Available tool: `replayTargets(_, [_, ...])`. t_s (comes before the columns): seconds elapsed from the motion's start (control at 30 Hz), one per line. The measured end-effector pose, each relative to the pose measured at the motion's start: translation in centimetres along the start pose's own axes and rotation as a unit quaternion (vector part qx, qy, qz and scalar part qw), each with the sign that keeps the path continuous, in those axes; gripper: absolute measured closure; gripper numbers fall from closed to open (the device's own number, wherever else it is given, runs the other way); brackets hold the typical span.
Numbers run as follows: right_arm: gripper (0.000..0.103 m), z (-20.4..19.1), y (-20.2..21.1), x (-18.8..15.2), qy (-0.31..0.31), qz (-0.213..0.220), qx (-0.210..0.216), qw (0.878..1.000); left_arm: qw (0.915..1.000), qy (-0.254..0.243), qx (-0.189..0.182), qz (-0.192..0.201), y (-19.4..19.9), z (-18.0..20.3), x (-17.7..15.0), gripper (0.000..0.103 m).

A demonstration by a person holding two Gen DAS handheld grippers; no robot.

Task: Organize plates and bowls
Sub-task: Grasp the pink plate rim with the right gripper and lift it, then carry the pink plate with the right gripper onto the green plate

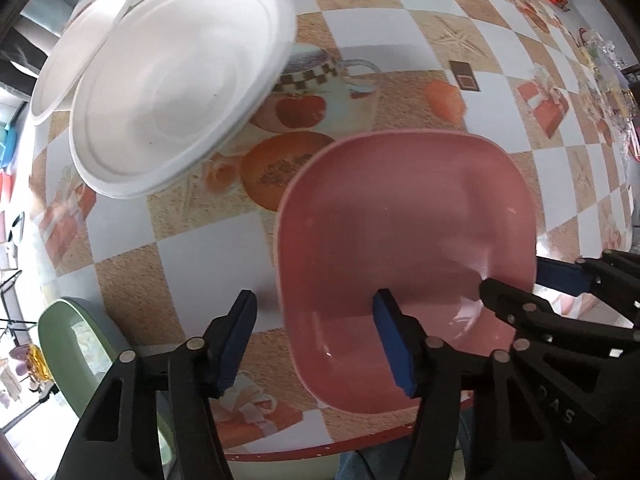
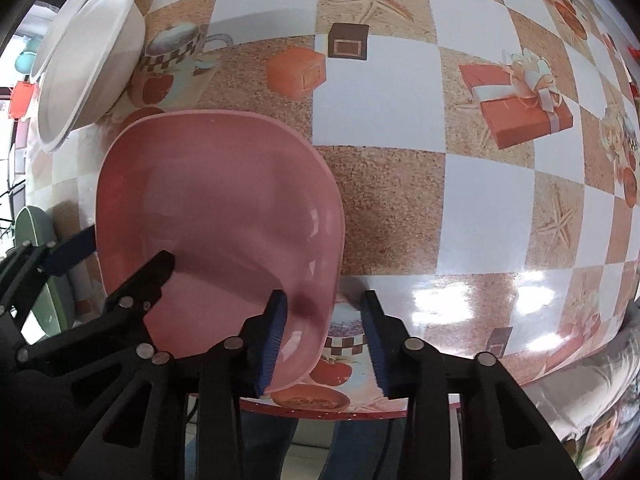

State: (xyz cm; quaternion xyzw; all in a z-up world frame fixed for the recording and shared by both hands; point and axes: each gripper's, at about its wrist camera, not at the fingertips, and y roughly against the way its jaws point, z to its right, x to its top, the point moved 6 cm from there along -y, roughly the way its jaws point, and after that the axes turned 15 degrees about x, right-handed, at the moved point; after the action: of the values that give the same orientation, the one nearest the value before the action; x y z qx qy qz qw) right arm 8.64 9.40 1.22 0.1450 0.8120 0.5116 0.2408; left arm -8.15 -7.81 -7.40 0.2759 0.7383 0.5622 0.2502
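Checkered oilcloth covers the worktop, where the pink bowl sits at the near edge. Its opposite rims are straddled by the left tool and right tool, both spread wide; uneven closing could tip it off.

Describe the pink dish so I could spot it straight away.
Find the table with the checkered picture cloth. At its near edge, between the left gripper and the right gripper, sits the pink dish. Its neighbours are round white plates and a green dish; it alone is pink and squarish.

Bright daylight, glare on the glossy tablecloth, strong fisheye bending, slight motion blur.
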Motion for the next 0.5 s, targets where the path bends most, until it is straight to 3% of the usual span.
replayTargets(0.1, [0.079, -0.3, 0.0, -0.3, 0.000, -0.003, 0.018, 1.000, 1.0000, 0.000, -0.009, 0.002, 0.2, 0.7, -0.2, 0.046])
replayTargets(0.33, [0.081, -0.7, -0.4, -1.3, -0.001, 0.002, 0.017, 1.000, 0.9999, -0.005, -0.012, 0.008, 0.7, 1.9, 0.0, 0.055])
replayTargets(0.5, [0.086, 0.2, -0.6, -1.7, -0.030, 0.009, 0.042, 0.999, 0.9998, 0.002, -0.019, 0.012, 1.4, 0.9, 1.0, 0.071])
